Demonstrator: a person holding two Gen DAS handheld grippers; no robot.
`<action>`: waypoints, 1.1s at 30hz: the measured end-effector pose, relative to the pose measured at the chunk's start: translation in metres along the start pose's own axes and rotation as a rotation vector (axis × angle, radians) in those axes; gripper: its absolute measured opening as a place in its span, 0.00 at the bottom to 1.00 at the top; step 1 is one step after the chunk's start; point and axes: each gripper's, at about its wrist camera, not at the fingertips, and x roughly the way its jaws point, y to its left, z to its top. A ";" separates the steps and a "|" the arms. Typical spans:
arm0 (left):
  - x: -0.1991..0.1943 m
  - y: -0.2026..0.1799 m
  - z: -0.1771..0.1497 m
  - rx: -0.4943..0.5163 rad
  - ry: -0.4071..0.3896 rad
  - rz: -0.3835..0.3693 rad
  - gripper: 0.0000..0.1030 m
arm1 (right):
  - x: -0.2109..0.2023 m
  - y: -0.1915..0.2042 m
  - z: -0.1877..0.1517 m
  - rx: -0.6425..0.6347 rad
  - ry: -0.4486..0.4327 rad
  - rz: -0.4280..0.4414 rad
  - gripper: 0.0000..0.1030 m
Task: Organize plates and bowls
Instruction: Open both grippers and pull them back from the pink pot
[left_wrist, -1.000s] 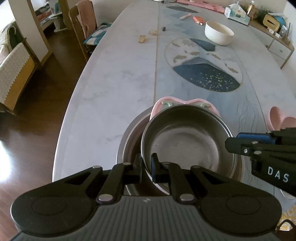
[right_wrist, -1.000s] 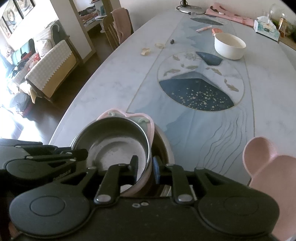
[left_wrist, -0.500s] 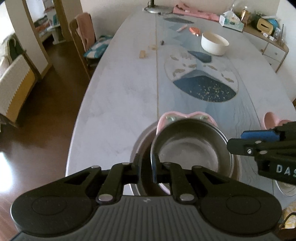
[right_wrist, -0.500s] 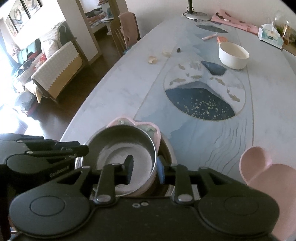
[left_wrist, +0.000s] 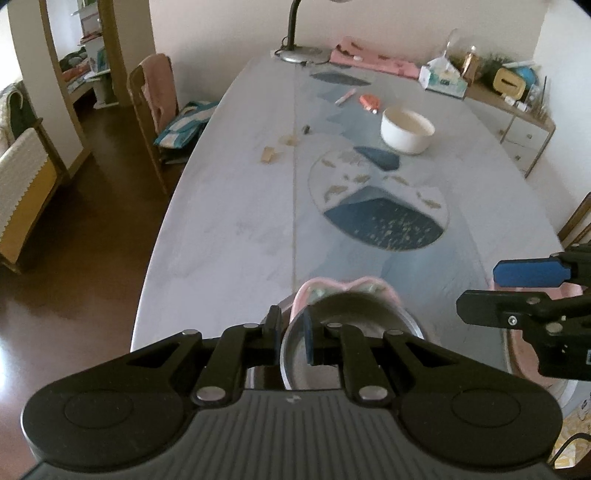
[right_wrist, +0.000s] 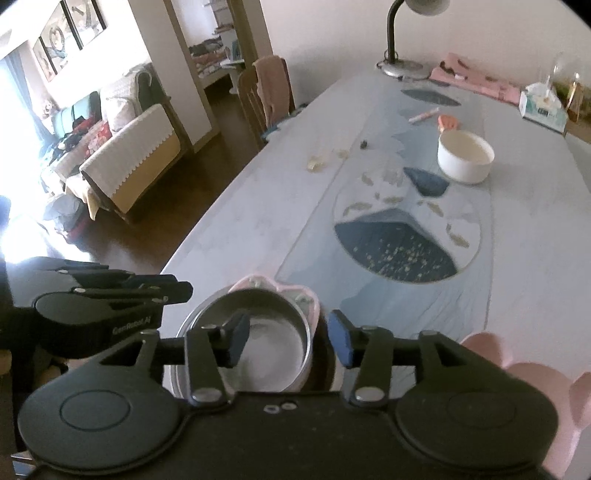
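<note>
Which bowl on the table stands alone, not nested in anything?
The white bowl, far up the table by itself. The steel bowl sits stacked in the pink dish near the grippers.

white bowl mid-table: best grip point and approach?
Pinch the white bowl at its near rim, one finger inside, one outside, coming down from above. It stands upright, open and apparently empty, with straight walls, and nothing crowds that side. It looks too wide to span with either hand-held gripper.
</note>
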 end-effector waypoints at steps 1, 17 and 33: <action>0.000 -0.002 0.003 0.001 -0.007 -0.003 0.11 | -0.004 -0.002 0.002 -0.004 -0.010 -0.002 0.53; 0.004 -0.047 0.079 -0.017 -0.160 -0.061 0.71 | -0.035 -0.090 0.054 0.009 -0.117 -0.030 0.75; 0.084 -0.120 0.197 0.025 -0.181 -0.070 0.76 | 0.002 -0.215 0.136 0.117 -0.173 -0.149 0.96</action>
